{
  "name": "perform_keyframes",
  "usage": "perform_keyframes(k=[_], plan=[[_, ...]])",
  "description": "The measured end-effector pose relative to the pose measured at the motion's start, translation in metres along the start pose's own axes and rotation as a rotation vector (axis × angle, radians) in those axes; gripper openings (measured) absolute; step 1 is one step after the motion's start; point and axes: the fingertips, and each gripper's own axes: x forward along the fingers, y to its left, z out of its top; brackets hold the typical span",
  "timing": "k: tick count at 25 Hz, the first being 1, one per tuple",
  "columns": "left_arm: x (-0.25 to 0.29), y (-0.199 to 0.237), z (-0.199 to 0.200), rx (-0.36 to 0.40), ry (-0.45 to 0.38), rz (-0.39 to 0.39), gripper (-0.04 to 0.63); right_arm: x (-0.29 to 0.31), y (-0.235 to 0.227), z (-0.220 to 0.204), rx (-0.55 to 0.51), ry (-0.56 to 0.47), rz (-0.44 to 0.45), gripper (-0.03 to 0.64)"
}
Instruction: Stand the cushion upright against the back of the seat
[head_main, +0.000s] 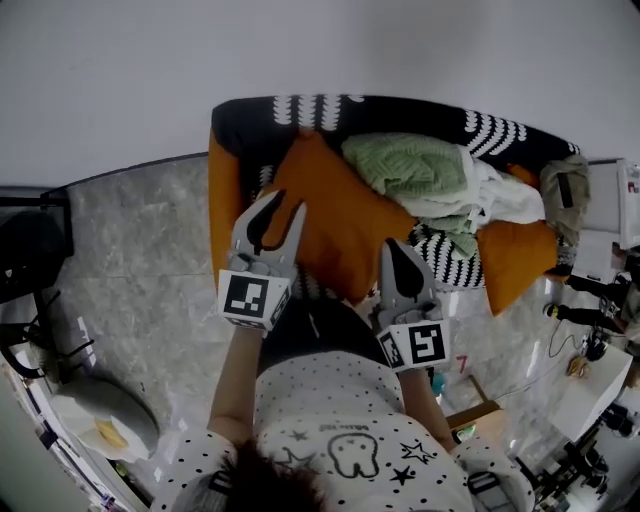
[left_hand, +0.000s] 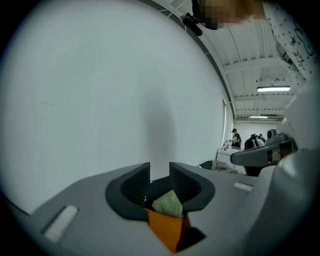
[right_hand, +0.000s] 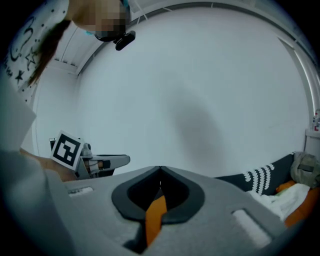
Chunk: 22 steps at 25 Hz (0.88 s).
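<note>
Left gripper (head_main: 283, 212): jaws spread, with nothing pressed between the pads. It hangs over the near-left edge of the orange cushion (head_main: 340, 215), and a corner of the cushion shows just beyond the gap in the left gripper view.

Right gripper (head_main: 397, 262): jaws pressed together on the same cushion's near-right edge. The right gripper view shows an orange strip of fabric pinched between them.

Orange cushion: on the seat (head_main: 452, 258), left of centre, set corner-up like a diamond, with its far corner reaching the seat back (head_main: 300, 112). From so steep a view it is hard to tell whether it rests flat against the back or only tilts toward it; probably it is leaning.

Neighbours: a green knitted throw (head_main: 410, 165) touches the cushion's right side, a white cloth (head_main: 510, 200) lies further right, and a second orange cushion (head_main: 515, 255) sits at the right end.

Step in hand, as judged: squaring and settling the cushion.

Handling notes:
- Take the left edge at a height matching the right grip.
- Turn the cushion so one side lies level on the seat.
- Push its far face flush to the back.
- Let go of both sides together so it does not topple toward the near edge.
- Avoid dragging the throw.
</note>
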Motion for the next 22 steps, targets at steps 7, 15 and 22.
perform_keyframes(k=[7,15,22], plan=[[0.034,0.034,-0.052,-0.003,0.046,0.085,0.112,0.024,-0.007,-0.012,0.000,-0.018,0.006,-0.005],[0.058,0.051,-0.107,-0.033,0.110,0.134,0.142,0.029,-0.014,-0.036,0.000,-0.001,-0.006,-0.005],[0.096,0.077,-0.152,-0.052,0.164,0.152,0.183,0.036,-0.021,-0.066,0.014,0.049,-0.021,-0.005]])
